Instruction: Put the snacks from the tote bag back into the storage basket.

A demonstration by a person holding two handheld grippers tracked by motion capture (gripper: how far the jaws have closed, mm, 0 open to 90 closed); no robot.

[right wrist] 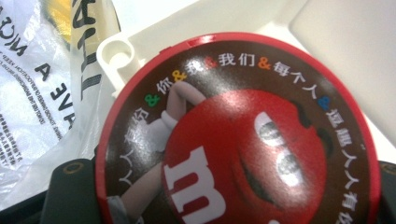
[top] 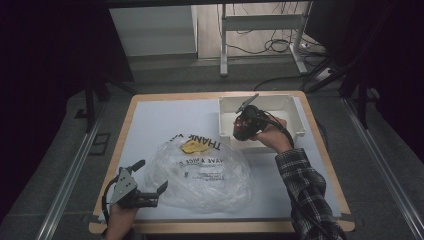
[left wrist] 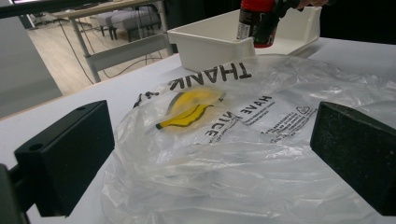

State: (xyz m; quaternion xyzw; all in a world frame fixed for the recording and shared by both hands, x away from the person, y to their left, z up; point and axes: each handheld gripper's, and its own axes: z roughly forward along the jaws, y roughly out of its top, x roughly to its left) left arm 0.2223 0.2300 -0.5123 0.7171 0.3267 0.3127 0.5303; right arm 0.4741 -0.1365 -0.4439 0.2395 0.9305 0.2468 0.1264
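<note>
Right gripper (top: pixel 245 125): we see our jaws clamped on the M&M's candy canister (top: pixel 242 129); in the right gripper view a black jaw sits against each side of its round red lid (right wrist: pixel 243 140).
M&M's candy canister: held over the near left corner of the white plastic bin (top: pixel 295 112), at the far right of the table; we cannot tell whether it touches the bin floor.
Lid: red rim, brown face, a red candy character and a ring of Chinese print.
Right hand (top: pixel 270 134): wrapped round the gripper's body at the bin's near wall, with a plaid sleeve (top: pixel 305 190) running back to the near edge.
Left gripper (top: pixel 145 187): our jaws stand wide apart with nothing between the pads; in the left gripper view they frame the clear plastic bag (left wrist: pixel 243 154) without touching it.
Left hand (top: pixel 119 217): at the near left corner of the table.
Clear plastic bag: crumpled in the middle of the table, just right of the left gripper, printed with a yellow smiley (top: pixel 191 146) and the word "THANK".
Bag and bin: the bag's far edge lies just beside the bin's near left corner.
Table (top: pixel 160 115): white top with a wooden edge.
</note>
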